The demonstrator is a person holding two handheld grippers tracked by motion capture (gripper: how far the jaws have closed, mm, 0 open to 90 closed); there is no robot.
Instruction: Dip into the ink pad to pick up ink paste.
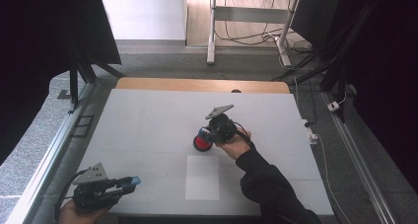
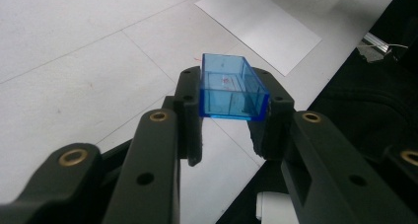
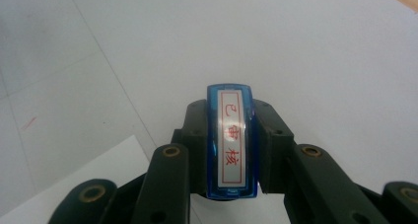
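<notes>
High view: table (image 1: 148,125) evenly lit, bright, slightly washed; surroundings left/right fall to near black. Daylight-ish brightness on floor beyond far edge. Soft shadow under right gripper (image 1: 209,132). Image soft, low res, mild compression. Gripper views: diffuse light, no hard glare; near jaws out of focus, blurry at bottom; blue box (image 2: 231,88) sharp, stamp label (image 3: 231,140) readable.

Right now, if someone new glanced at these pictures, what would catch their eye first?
Probably the colour on the pale table: a red round base under the right gripper near the middle, whose fingers clamp a blue stamp with a white label in red characters. At the near left, the left gripper holds a clear blue plastic cap, and a white paper sheet lies between the two.
</notes>
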